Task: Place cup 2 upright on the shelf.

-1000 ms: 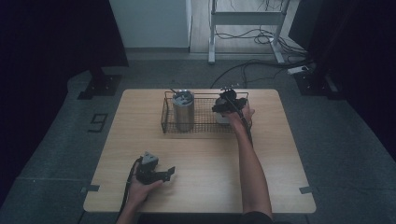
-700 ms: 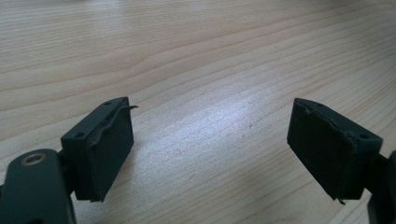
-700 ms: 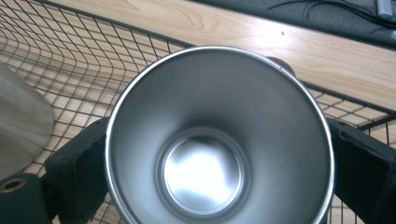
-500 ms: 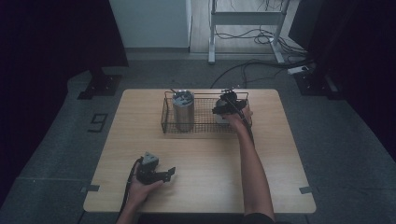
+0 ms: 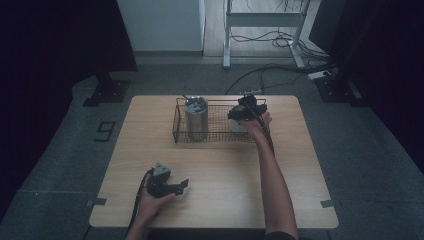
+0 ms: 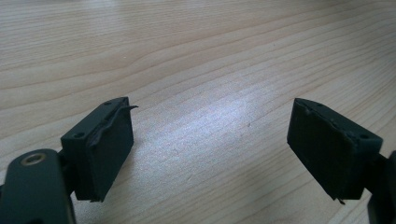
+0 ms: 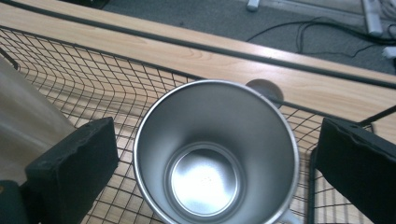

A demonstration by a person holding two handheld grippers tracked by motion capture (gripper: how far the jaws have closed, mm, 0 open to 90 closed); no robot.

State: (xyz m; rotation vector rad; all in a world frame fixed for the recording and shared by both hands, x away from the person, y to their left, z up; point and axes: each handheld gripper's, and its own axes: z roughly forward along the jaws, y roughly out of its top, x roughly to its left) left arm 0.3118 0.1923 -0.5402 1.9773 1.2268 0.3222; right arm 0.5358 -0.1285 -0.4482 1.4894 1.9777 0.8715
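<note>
Right gripper [image 7: 210, 163] wide over steel mug [image 7: 212, 154] in wire basket [image 5: 215, 131], jaws either side, not touching, left gripper [image 6: 210, 154] wide, resting on bench [image 5: 225, 175]

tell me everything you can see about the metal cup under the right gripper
The metal cup looks like brushed steel, open-topped and empty, with a thin rolled rim and a flat round bottom that catches the light. It stands upright inside the wire basket, at its right end, on the mesh floor. The right gripper is above it with a jaw on either side, spread wide and apart from the rim. A small stub at its lower edge may be a handle.
</note>
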